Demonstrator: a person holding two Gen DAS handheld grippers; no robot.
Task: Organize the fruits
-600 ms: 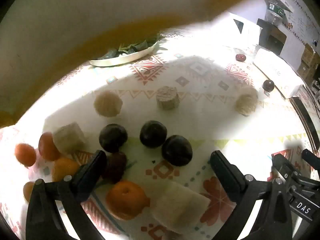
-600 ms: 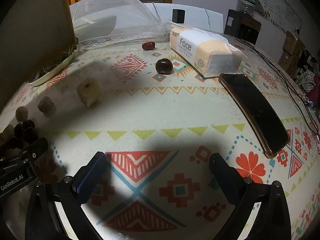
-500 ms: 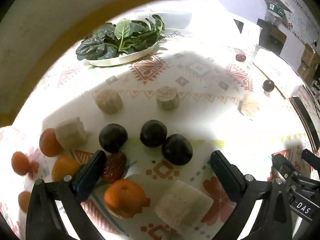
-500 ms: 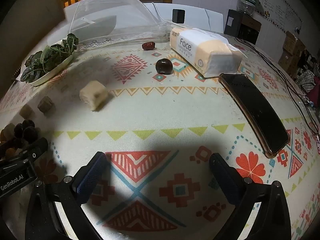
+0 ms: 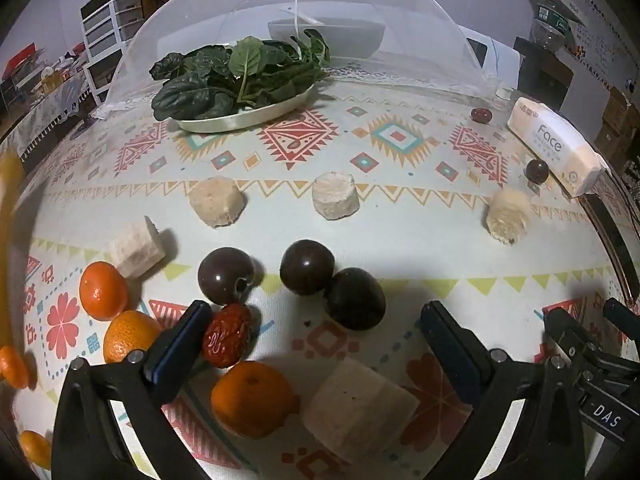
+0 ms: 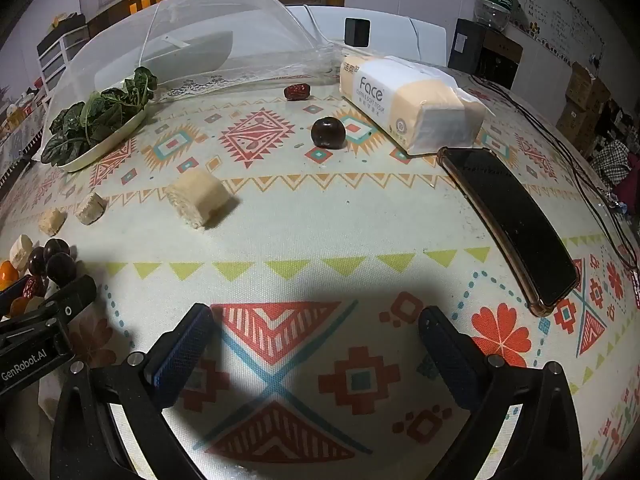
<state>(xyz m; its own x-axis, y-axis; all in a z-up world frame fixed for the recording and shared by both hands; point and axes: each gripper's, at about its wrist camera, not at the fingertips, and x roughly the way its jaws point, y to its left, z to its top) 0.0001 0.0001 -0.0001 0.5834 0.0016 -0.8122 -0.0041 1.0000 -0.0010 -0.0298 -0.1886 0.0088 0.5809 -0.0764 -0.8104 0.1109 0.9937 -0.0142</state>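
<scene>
Three dark purple round plums [image 5: 306, 266] sat gathered in a loose cluster on the patterned tabletop [image 5: 400, 240], with small orange mandarins [image 5: 103, 290] grouped just to their left and a wrinkled red date [image 5: 227, 334] lying against the nearest plum, so part of the sorting looked done. What seemed left, judging from the layout, were the strays: a fourth dark plum [image 6: 328, 132] and a second red date [image 6: 297, 92] lay far off near the pale orange pack of tissues [image 6: 408, 112], well apart from their groups. Pale beige chunks of cut fruit or root [image 5: 335, 200], which I could not identify, were scattered in a rough row beyond the plums. The left gripper [image 5: 312, 336] hovered low over the cluster with its fingers spread wide and holding nothing; the red date touched or nearly touched the inner side of its left finger, while one mandarin [image 5: 252, 398] and a large pale block [image 5: 358, 408] lay between the fingers, close to the camera. The right gripper [image 6: 314, 336] was likewise wide open and empty over bare cloth, with the stray plum and date well ahead of its fingers and a black phone in a clear case [image 6: 516, 224] off to its right.
</scene>
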